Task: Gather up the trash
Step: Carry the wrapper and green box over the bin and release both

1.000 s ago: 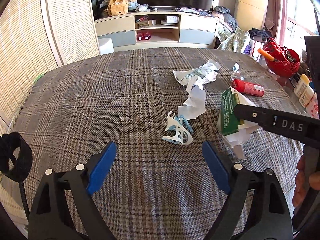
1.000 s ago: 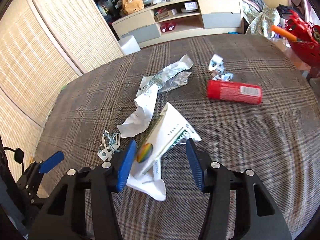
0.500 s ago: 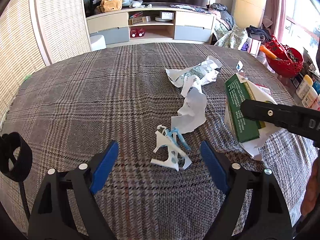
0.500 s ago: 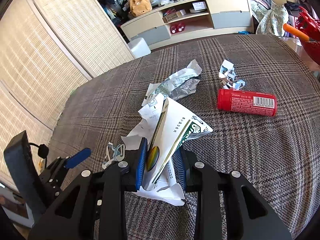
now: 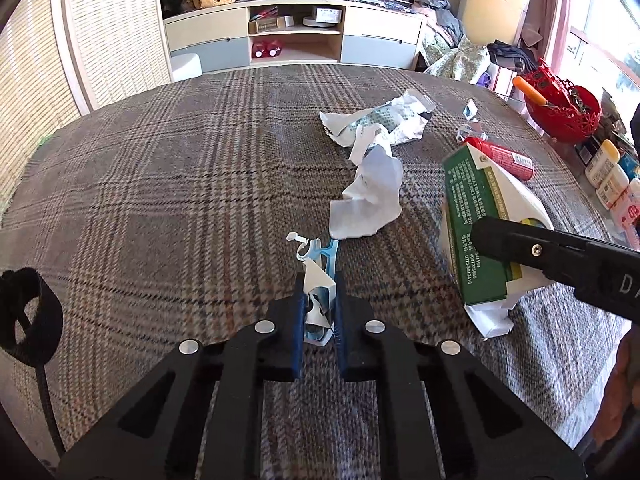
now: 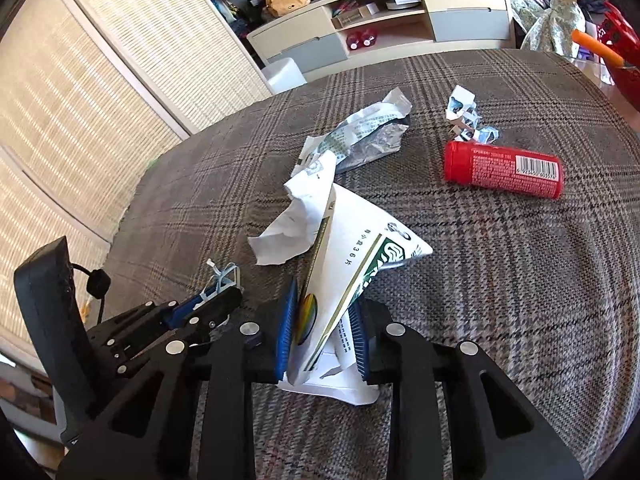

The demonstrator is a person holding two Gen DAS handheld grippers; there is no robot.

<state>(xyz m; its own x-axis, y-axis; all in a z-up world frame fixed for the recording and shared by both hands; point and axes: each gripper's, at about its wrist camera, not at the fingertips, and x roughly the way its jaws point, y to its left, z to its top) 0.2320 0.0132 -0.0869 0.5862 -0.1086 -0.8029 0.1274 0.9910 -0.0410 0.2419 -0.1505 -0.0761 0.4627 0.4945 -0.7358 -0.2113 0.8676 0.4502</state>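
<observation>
My left gripper point(image 5: 318, 312) is shut on a crumpled white and blue plastic scrap point(image 5: 316, 280) on the plaid tablecloth point(image 5: 160, 184). My right gripper point(image 6: 322, 328) is shut on a flattened green and white carton point(image 6: 352, 252), which also shows in the left wrist view point(image 5: 476, 232) held off the cloth. Loose on the table lie a crumpled white paper point(image 5: 372, 196), a printed foil wrapper point(image 5: 384, 120), a red tube point(image 6: 504, 170) and a small torn wrapper point(image 6: 464, 114). The left gripper point(image 6: 208, 304) sits just left of the right one.
A red basket point(image 5: 560, 108) and several bottles point(image 5: 608, 172) stand at the table's right edge. A low TV cabinet point(image 5: 296, 40) and a white bin point(image 5: 186, 66) stand beyond the far edge. Woven screens point(image 6: 100, 92) line the left side.
My left gripper moved forward over the white and blue scrap and shut on it. My right gripper closed fully on the carton and raised it.
</observation>
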